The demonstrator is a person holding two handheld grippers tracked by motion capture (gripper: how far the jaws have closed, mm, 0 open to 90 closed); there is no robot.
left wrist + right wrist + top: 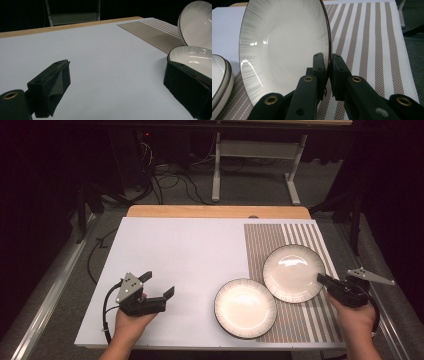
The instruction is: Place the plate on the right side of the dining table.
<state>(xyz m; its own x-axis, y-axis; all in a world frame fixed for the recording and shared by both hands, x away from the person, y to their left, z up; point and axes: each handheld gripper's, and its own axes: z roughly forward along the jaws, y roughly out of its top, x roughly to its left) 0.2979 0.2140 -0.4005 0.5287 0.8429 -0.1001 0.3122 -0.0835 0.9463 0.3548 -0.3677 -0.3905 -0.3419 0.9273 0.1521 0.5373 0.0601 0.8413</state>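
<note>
Two white plates | dark rims | right gripper clamps one

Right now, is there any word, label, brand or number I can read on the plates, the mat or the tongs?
None: no writing shows in any view.
Held plate: plain, with fine rim lines.
Second plate: the same.
Striped placemat: only stripes.
White board: blank.
Right tongs, left tongs: unmarked black.

A lab/test setup is indicated: white board laid on a wooden table, loose cables on carpet, metal desk frame, dark surroundings.
</note>
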